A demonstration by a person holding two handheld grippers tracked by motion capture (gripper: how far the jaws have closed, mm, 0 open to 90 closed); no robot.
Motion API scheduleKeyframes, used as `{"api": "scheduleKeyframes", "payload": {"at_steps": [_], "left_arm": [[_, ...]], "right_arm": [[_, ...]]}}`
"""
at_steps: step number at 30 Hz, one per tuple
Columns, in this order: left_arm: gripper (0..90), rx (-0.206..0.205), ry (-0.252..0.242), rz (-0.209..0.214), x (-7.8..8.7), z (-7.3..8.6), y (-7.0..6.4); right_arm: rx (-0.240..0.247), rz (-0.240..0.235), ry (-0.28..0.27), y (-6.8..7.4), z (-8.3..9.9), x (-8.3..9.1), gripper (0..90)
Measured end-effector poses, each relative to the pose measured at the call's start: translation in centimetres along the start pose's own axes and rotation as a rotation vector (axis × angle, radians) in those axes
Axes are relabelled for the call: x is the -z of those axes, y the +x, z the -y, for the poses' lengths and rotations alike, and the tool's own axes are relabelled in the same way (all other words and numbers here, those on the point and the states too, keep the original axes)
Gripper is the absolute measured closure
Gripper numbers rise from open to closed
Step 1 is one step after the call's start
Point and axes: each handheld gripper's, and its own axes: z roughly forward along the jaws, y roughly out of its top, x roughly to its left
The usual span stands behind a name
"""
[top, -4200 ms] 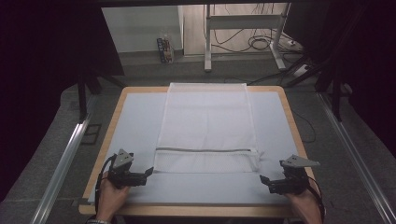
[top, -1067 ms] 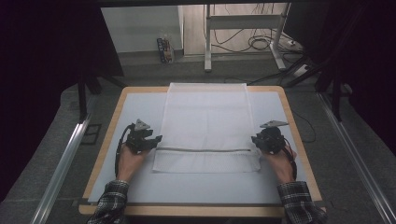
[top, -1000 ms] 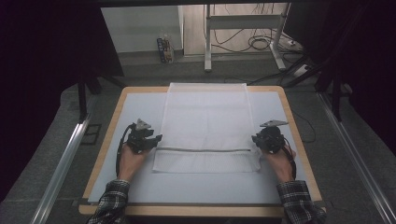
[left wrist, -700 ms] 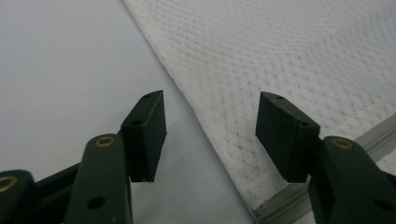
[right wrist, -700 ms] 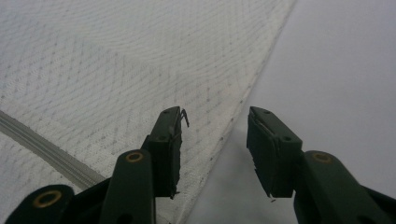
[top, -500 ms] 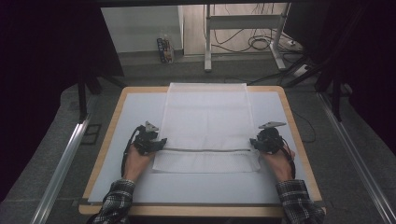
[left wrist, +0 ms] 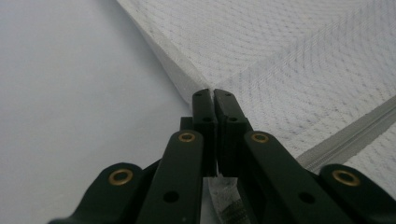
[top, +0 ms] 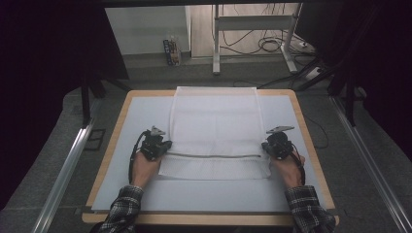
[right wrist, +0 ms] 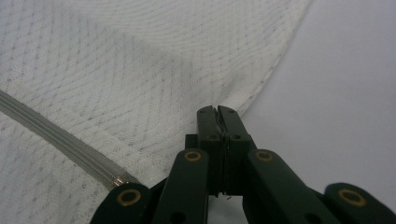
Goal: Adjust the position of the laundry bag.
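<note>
Left gripper (left wrist: 214,95): jaws closed together on the left edge of the white mesh bag (top: 214,131), with a scrap of mesh visible between the jaw bases in the left gripper view. The pinch point sits just above the end of the grey zipper (top: 214,155), which runs across the bag to the right of the jaws. In the high view the left gripper (top: 156,144) rests at the bag's left border, held by the left hand (top: 144,167).

Right gripper (right wrist: 218,112): jaws closed on the right edge of the mesh bag, fabric caught in the thin line between them. The zipper end (right wrist: 105,173) lies to the left of the jaws in the right gripper view. In the high view the right gripper (top: 276,144) sits at the bag's right border, held by the right hand (top: 289,167).

The bag lies flat on the pale sheet covering the table (top: 116,126), spanning the space between both grippers, its far end reaching the table's far edge. The zipper crosses it near the person's side. Both sleeves (top: 124,208) are plaid
</note>
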Motion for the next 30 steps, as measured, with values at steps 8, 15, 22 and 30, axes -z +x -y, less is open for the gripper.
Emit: {"api": "scheduleKeyframes", "payload": {"at_steps": [8,15,22,30], "left_arm": [[88.9,0.004,0.004,0.025,0.4,-0.2,0.1],[88.7,0.013,-0.013,0.051,1.3,-0.2,0.0],[88.5,-0.003,-0.009,0.073,2.2,0.2,-0.5],[88.5,-0.025,-0.016,0.09,3.6,0.8,-1.4]], "right_arm": [[0.0,-0.004,-0.018,-0.1,0.0,0.4,88.4],[0.023,-0.004,-0.048,0.2,0.0,1.3,88.5],[0.035,-0.022,-0.05,0.3,0.5,2.3,88.4],[0.063,-0.043,-0.053,0.9,1.1,3.5,88.5]]}}
